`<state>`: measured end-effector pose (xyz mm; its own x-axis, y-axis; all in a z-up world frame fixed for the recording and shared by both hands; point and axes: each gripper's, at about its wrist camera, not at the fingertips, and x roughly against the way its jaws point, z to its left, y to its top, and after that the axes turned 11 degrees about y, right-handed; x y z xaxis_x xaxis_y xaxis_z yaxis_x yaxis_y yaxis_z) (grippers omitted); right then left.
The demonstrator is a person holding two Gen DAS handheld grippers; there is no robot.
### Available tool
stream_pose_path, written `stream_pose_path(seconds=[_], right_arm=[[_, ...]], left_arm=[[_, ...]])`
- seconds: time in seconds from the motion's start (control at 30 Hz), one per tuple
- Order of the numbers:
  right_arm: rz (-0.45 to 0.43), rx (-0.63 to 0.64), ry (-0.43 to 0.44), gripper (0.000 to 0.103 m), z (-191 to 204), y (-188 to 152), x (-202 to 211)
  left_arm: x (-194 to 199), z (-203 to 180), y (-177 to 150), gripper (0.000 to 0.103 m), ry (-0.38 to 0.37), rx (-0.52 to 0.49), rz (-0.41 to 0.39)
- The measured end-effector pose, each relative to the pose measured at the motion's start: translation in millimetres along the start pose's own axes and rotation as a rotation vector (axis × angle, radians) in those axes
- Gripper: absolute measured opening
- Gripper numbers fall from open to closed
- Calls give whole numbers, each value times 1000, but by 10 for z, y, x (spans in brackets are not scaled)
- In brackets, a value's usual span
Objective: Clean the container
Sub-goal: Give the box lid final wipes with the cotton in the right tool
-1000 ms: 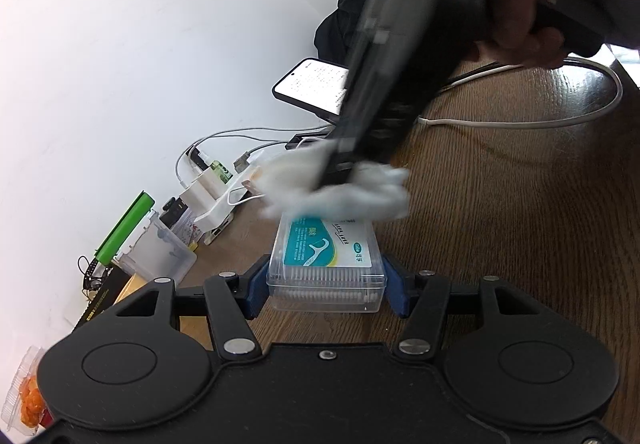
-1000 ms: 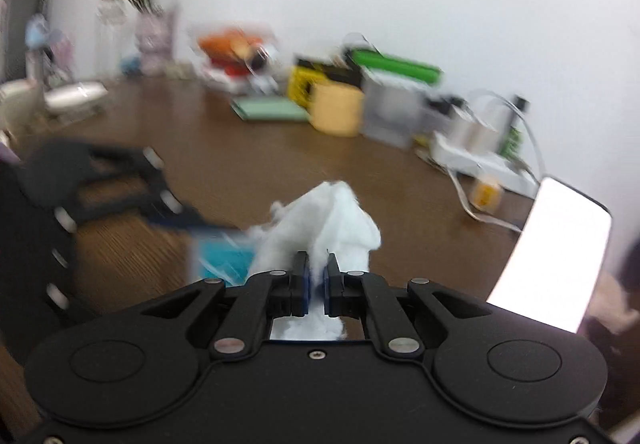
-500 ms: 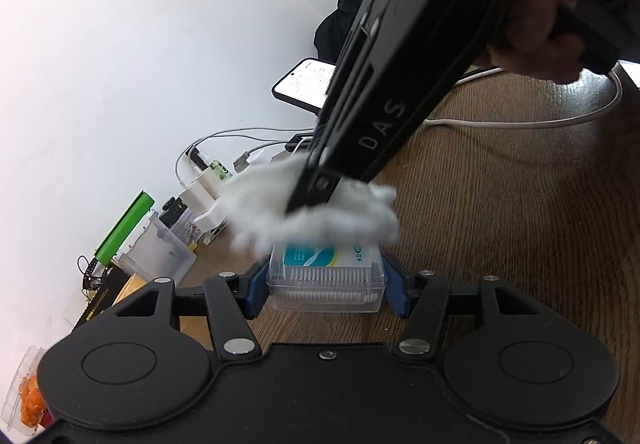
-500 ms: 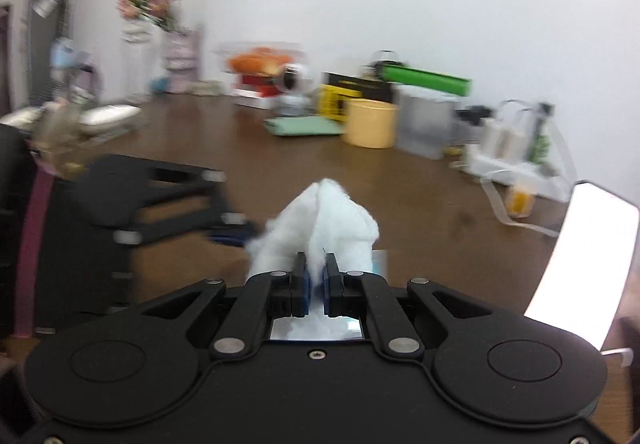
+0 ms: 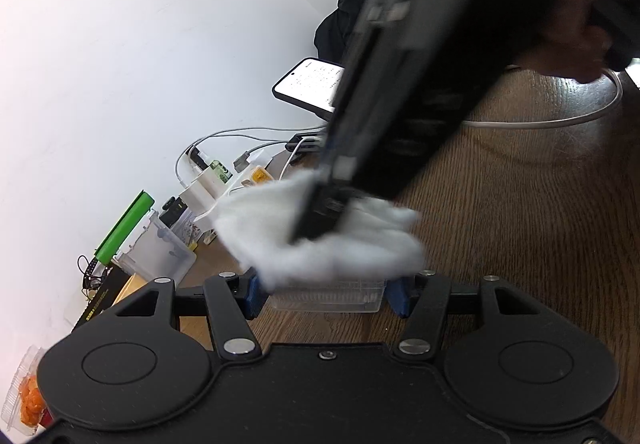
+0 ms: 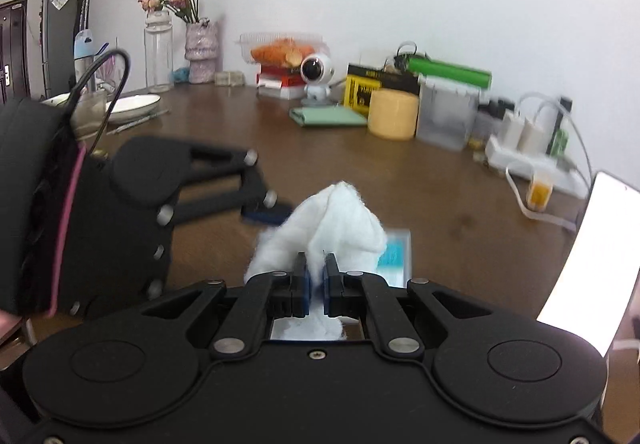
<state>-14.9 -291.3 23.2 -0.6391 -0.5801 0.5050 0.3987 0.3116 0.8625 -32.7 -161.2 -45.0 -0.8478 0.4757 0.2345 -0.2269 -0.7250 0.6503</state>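
A clear plastic container with a teal label lies on the brown wooden table. My left gripper is shut on the container, its blue pads against both short ends. My right gripper is shut on a white wad of cloth and presses it down on the container's lid. In the left wrist view the cloth covers most of the lid and the right gripper's black body slants down from the upper right. The left gripper shows at the left of the right wrist view.
A lit phone and white cables lie behind the container. Along the wall stand a power strip, a clear box, a yellow cup, a green tube, a small camera, books and vases. A plate sits far left.
The right gripper has dragged the cloth along the lid toward the left gripper's end. The cloth now hides the label in the left wrist view. The container has stayed clamped.
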Motion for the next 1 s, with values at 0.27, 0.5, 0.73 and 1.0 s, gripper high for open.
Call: stream_pose_path(seconds=[0.27,0.5,0.73,1.0], right_arm=[[37,-29,-112,6,-242,-91,-10],[65,-52,-49,6,-152,-218,58],[-22,-33,-6,6,-21,-31,4],[65,-36,-137,5,-191,-117,-14]], left_arm=[[15,-8,3,57,1,-1,-2],[39,-16,8,57,2,-2,-2],[-2,1,7,57,2,-2,-2],[-20,10,11,57,2,2,4]])
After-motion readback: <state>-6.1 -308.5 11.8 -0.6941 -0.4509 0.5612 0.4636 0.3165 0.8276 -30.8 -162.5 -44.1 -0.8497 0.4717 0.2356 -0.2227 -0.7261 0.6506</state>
